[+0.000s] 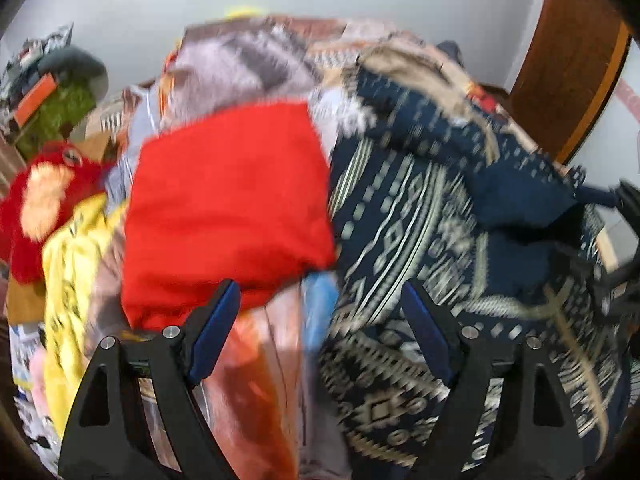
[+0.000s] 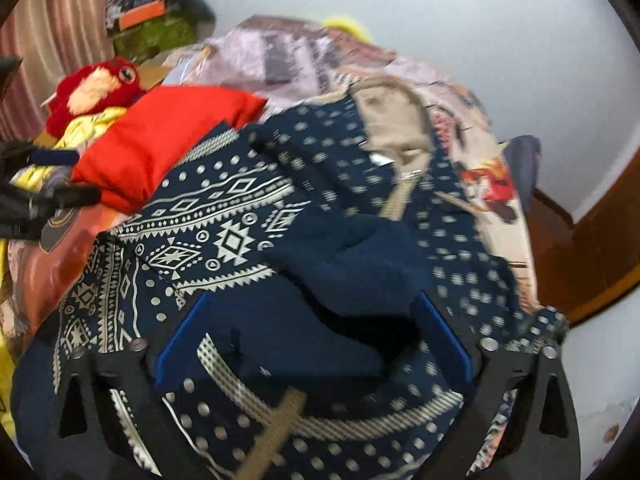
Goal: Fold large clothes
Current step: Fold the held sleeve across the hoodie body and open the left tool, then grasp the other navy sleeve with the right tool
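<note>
Nearest the cameras, both tongs are being held spread wide and empty. Between the blue pads of the right tongs the navy patterned garment is lying loose, untouched as far as the blur allows, with a plain navy sleeve bunched just ahead. The left tongs are being carried over the garment's left edge, above the orange-printed bedsheet, and nothing is being gripped there either.

Just beyond, a folded red garment is being overlapped against the navy one's left side. Further left, a yellow cloth and a red plush toy are lying. At the far end a beige hood lining is being shown, so the garment is judged a hooded top, spread on the bed.

The step in hand is judged to be a regrasp between 2 folds. Next, an edge or sleeve is probably to be pinched by each pair and carried across the body.
</note>
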The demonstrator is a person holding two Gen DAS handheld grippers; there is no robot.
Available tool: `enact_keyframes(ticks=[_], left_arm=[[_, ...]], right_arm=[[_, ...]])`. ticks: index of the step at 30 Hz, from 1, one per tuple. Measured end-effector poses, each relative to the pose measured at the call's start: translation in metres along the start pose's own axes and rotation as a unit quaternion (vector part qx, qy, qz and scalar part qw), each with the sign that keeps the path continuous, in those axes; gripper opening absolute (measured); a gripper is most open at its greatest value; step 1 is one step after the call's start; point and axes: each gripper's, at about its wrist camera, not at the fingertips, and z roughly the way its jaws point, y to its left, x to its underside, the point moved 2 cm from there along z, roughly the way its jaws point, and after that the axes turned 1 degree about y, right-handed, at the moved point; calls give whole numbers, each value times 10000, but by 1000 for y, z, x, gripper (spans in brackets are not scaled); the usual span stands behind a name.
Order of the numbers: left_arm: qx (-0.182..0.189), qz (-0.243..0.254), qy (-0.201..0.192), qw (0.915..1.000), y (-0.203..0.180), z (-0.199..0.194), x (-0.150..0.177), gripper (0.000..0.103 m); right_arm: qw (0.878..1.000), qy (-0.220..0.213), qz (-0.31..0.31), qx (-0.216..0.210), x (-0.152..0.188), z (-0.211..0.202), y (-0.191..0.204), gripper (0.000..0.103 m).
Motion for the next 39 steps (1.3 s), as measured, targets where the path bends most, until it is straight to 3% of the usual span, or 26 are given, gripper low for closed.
enact_keyframes(ticks=[4, 8, 12, 15, 16, 17, 20, 24, 31, 35, 39], left_arm=[[42, 40, 293, 9996, -1, 27, 22, 82], [134, 152, 438, 9988, -7, 44, 35, 82], [119, 68, 494, 9987, -8, 59, 38, 85], [44, -154, 449, 9989, 0, 64, 35, 88], [-22, -265, 462, 9986, 3, 66, 34, 88], [-73, -370, 467, 9982, 6, 68, 32, 88], [-292, -580, 404, 9971, 13, 68, 27, 88], [-552, -662, 187, 9961, 16, 59, 23, 88], [-980, -583, -16, 9935, 9, 46, 19, 88], [-1027, -717, 72, 9921, 12, 51, 18, 88], [-927, -1010, 186, 9904, 20, 57, 22, 89]], right_arm=[[9990, 414, -142, -122, -8, 36, 8, 84], [9963, 801, -308, -39, -10, 69, 9, 62], [9973, 727, -65, -111, -10, 80, 1, 59], [9979, 641, 86, -49, -13, 80, -5, 33], [9979, 638, 132, 44, -15, 79, -9, 17], [9978, 634, 183, 98, -15, 78, -13, 10], [9977, 434, 512, -76, -19, 62, -30, 9], [9960, -97, 881, 107, -26, 19, -59, 9], [9823, -946, 1540, 485, -18, -70, -121, 9], [9762, -1010, 1800, 664, 2, -89, -147, 9], [9731, -762, 2059, 701, 33, -84, -164, 9]])
